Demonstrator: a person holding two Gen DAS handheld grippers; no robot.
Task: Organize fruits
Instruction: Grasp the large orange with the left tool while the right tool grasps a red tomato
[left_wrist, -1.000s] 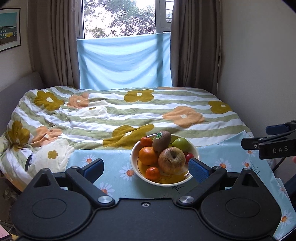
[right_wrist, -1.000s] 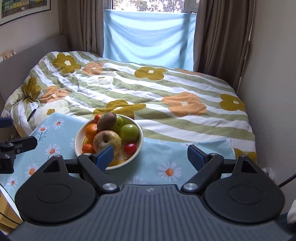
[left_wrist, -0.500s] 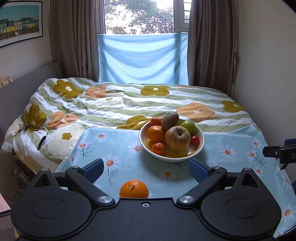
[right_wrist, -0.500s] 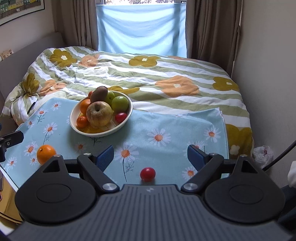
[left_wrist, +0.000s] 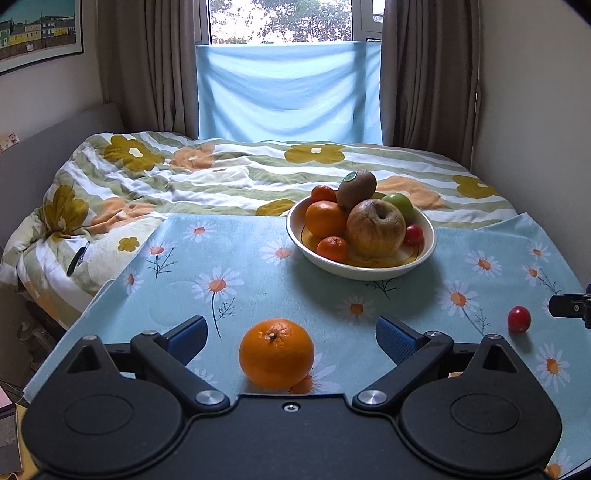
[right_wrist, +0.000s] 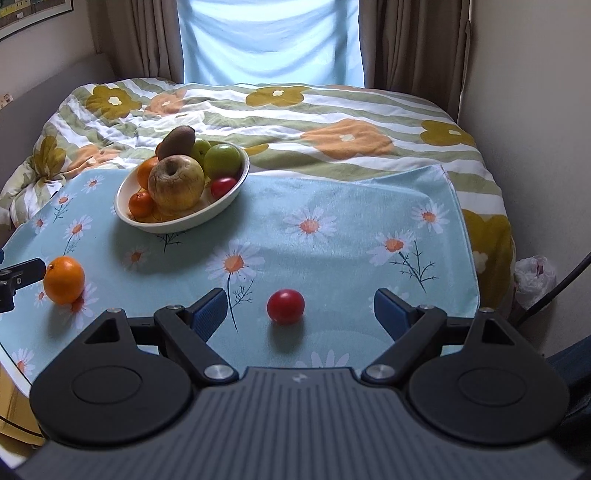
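Note:
A white bowl (left_wrist: 424, 254) (right_wrist: 221, 205) on the daisy cloth holds a yellowish apple (left_wrist: 375, 229), a kiwi (left_wrist: 356, 188), a green apple (right_wrist: 223, 158), oranges and a small red fruit. A loose orange (left_wrist: 276, 352) (right_wrist: 63, 275) lies on the cloth between the fingers of my open left gripper (left_wrist: 291, 334). A loose red tomato (right_wrist: 285, 306) (left_wrist: 518, 319) lies between the fingers of my open right gripper (right_wrist: 299, 308). Neither gripper touches its fruit.
The blue daisy cloth (left_wrist: 258, 288) covers the near part of a bed with a flowered quilt (left_wrist: 221, 173). Walls stand close at the right (right_wrist: 535, 110). Curtains and a window are at the back. A white plastic bag (right_wrist: 535, 273) lies by the bed's right side.
Both grippers have drawn back toward the near edge of the cloth and lowered. The orange and the tomato now sit between their fingers; the bowl looks farther away.

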